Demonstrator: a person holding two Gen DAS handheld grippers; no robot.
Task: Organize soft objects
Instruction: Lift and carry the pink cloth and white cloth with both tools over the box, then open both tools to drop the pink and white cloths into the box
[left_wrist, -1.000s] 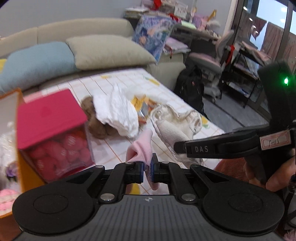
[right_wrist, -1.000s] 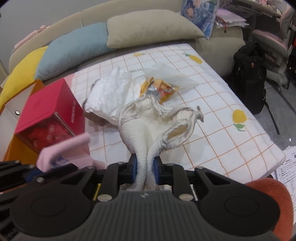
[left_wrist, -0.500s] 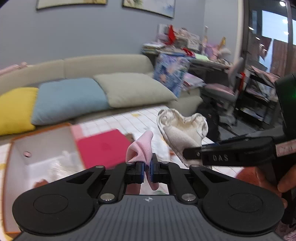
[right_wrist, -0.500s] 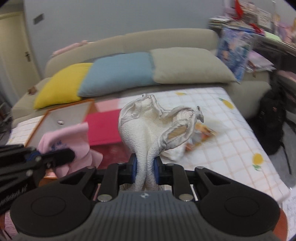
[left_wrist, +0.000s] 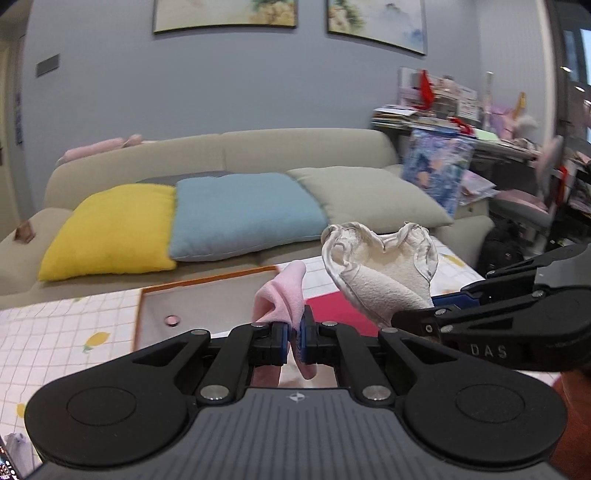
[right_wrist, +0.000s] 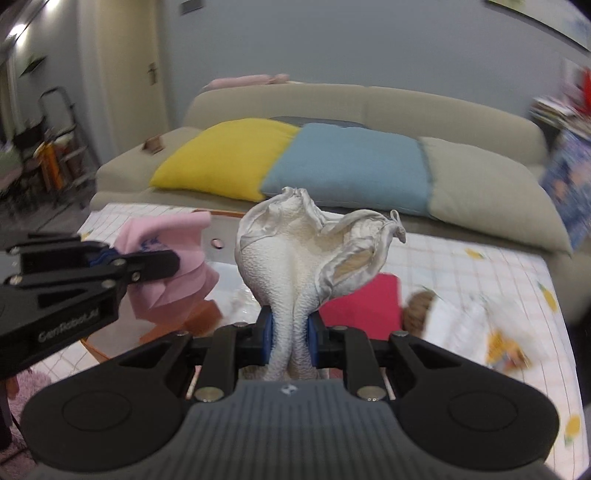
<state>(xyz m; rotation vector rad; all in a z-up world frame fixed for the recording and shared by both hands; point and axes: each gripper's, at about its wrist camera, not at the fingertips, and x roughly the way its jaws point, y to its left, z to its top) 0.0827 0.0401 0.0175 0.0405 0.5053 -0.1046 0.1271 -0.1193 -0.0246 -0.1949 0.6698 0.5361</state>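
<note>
Left gripper (left_wrist: 293, 341) clenched on a pink cloth (left_wrist: 282, 297); the cloth sticks up between the blue pads and droops below them. Right gripper (right_wrist: 289, 341) clamped on a cream terry pouch (right_wrist: 314, 254), its satin-edged mouth gaping upward.

Change over the last second: both views have swung up and leftward. A second ago the cameras looked down on the checked bedspread (left_wrist: 59, 332) with the clutter at 12 o'clock; now the sofa and its yellow cushion (left_wrist: 110, 229), blue cushion (left_wrist: 243, 214) and grey-green cushion (left_wrist: 369, 192) fill the upper field. Both loads have kept their shape in the jaws, with no slipping seen.

Orange-rimmed box (left_wrist: 207, 306) now sits at 11 o'clock in the left view, just beyond the pink cloth, with its pale inside showing. In the right view its far rim lies at 11 o'clock, behind the cloth and pouch. Red lid (right_wrist: 364, 306) at 2 o'clock of the right gripper. Brown plush toy (right_wrist: 419, 308) and white crumpled fabric (right_wrist: 458, 317) lie at 3 o'clock on the bedspread, not yet collected.

Reading: both items lifted and carried toward the box; drop-off looks next. Remaining soft items mean the task is only partway.
</note>
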